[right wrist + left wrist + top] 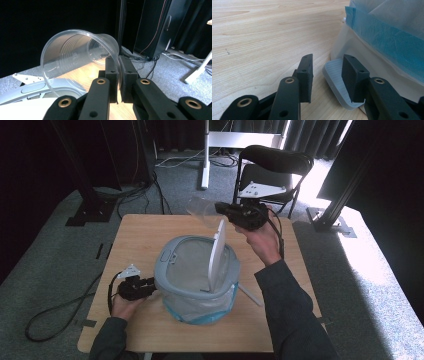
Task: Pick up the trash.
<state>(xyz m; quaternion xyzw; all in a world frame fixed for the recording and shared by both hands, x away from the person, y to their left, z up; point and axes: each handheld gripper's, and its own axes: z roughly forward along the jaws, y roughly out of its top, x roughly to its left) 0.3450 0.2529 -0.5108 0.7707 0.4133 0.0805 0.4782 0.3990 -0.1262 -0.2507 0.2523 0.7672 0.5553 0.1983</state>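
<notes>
Right claw (220, 210) raised over bin (172, 270), pinching clear cup (200, 211) wall; left claw (150, 284) wide, low at bin pedal (337, 82).

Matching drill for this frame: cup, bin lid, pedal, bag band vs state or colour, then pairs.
1 clear plastic cup
2 bin lid
3 pedal
4 bag band

a blue
b stands raised over the bin
c pinched by the rim in the right gripper
d flat on the table between the left gripper jaws, which are apart

Pairs: 1-c, 2-b, 3-d, 4-a
</notes>
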